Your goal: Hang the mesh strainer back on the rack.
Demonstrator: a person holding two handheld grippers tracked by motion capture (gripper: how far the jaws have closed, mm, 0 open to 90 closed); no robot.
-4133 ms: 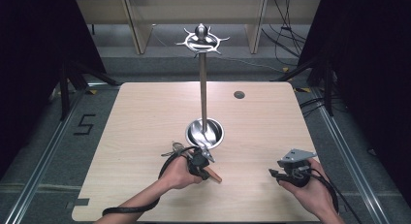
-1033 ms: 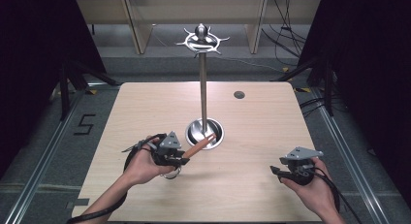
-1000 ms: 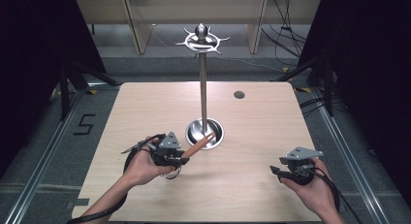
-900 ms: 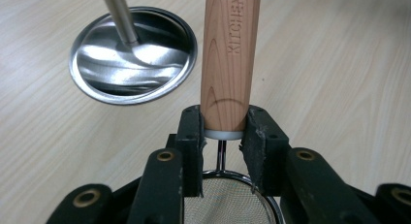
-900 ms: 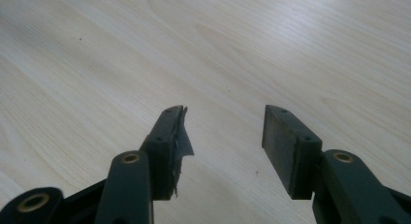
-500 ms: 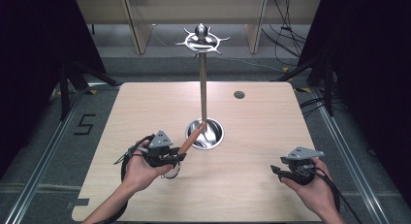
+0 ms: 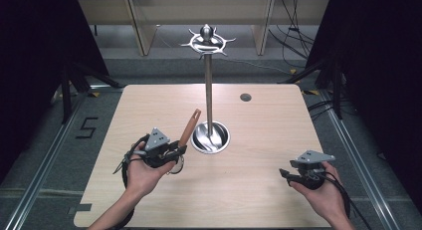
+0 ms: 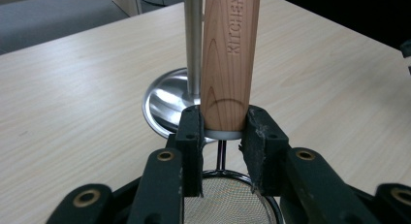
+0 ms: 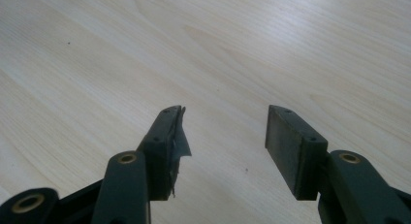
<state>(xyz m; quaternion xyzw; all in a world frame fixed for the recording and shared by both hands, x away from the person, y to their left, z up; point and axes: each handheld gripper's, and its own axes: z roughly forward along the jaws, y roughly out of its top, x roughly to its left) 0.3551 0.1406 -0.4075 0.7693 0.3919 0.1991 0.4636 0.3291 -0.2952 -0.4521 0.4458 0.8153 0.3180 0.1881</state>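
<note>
Jaws of your left gripper [image 8: 220,132] are clamped on the wooden handle [image 8: 227,59] of a small mesh strainer [image 8: 230,202], gripping it at its lower end just above the metal collar; the word KITCHEN runs up the wood, and the handle's top is cut off by the upper edge of the left gripper view. Below the jaws you see only part of the mesh bowl, half hidden by the gripper body. From above, your left gripper [image 7: 171,151] sits left of the table's middle, with the handle [image 7: 189,126] tilting up and away toward the stand [image 7: 208,80]. That stand's round steel base [image 7: 211,138] lies near the centre of the table [image 7: 268,190], just beside the handle but apart from it; its hooked crown stands beyond the far edge in the picture. Your right gripper [image 9: 225,132] hangs over bare wood near the front right corner, jaws wide apart and holding nothing; one pad's lining looks torn
</note>
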